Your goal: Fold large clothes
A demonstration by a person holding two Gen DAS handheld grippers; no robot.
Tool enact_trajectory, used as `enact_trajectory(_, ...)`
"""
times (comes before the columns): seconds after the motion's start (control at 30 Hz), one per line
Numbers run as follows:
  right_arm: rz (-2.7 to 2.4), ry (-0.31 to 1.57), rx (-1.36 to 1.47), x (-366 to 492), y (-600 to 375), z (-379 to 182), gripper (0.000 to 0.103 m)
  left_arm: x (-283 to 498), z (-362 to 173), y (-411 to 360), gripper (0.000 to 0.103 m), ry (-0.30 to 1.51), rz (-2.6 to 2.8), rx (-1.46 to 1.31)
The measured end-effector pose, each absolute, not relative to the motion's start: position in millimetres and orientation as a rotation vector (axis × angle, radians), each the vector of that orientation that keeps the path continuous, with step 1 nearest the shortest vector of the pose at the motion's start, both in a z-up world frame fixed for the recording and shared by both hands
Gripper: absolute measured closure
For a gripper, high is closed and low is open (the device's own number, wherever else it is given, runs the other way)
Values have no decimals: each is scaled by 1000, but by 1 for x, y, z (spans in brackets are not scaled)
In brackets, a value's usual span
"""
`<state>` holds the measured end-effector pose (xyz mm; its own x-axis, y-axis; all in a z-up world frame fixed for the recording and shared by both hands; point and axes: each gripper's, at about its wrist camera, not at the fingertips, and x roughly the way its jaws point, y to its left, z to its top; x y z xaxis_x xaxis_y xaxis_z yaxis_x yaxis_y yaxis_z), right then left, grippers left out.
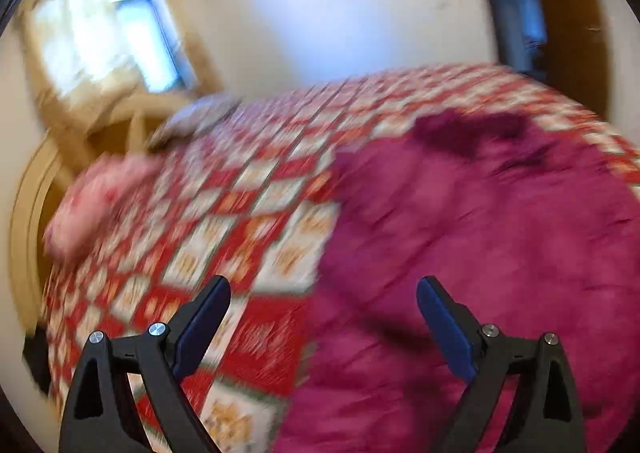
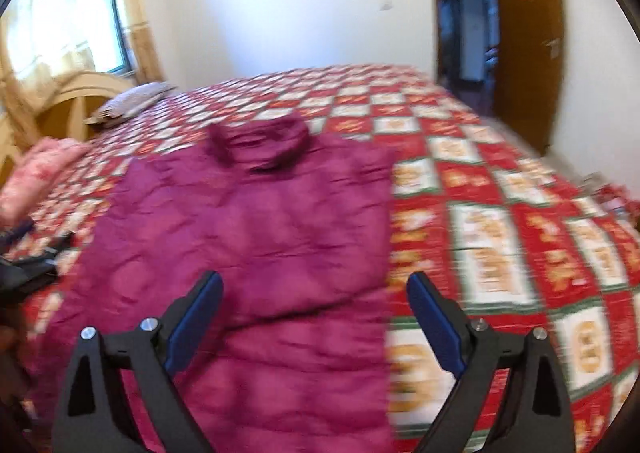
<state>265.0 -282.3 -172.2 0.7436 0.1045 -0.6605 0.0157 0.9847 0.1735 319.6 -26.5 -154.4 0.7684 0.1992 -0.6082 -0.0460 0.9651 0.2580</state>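
Note:
A large magenta padded jacket [image 2: 256, 229] lies spread flat on a bed, its collar [image 2: 260, 141] at the far end. In the left wrist view the jacket [image 1: 480, 237] fills the right half, blurred. My left gripper [image 1: 323, 287] is open above the jacket's left edge, nothing between its blue pads. My right gripper [image 2: 315, 281] is open too, hovering over the jacket's near right part with its right finger [image 2: 434, 317] past the jacket's right edge. Neither gripper touches the cloth.
The bed carries a red and white checked quilt [image 2: 500, 213]. A pink pillow [image 2: 44, 169] and a grey pillow [image 2: 132, 101] lie by the wooden headboard [image 2: 76, 101] at left. A curtained window [image 2: 96, 25] is behind; a brown door [image 2: 524, 37] stands open at far right.

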Motion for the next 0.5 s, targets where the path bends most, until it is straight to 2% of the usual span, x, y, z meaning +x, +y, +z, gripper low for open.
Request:
enact_trajectory(0.07, 131, 783, 196, 277, -264, -181, 10, 325, -170, -7, 9, 733, 158, 191)
enact_trajectory(0.13, 194, 824, 202, 285, -248, -192, 23, 329, -182, 4, 9, 763, 184, 185)
enact_trajectory(0.17, 244, 867, 203, 291, -236, -200, 45, 330, -187, 6, 9, 774, 189, 186)
enact_trajectory(0.2, 277, 899, 202, 295, -229, -206, 72, 328, -191, 9, 9, 782, 187, 183)
enact_trajectory(0.3, 261, 905, 151, 291, -220, -208, 83, 327, -194, 12, 8, 799, 167, 168)
enact_trajectory(0.5, 95, 905, 88, 285, -247, -205, 85, 333, -170, 8, 9, 784, 113, 160)
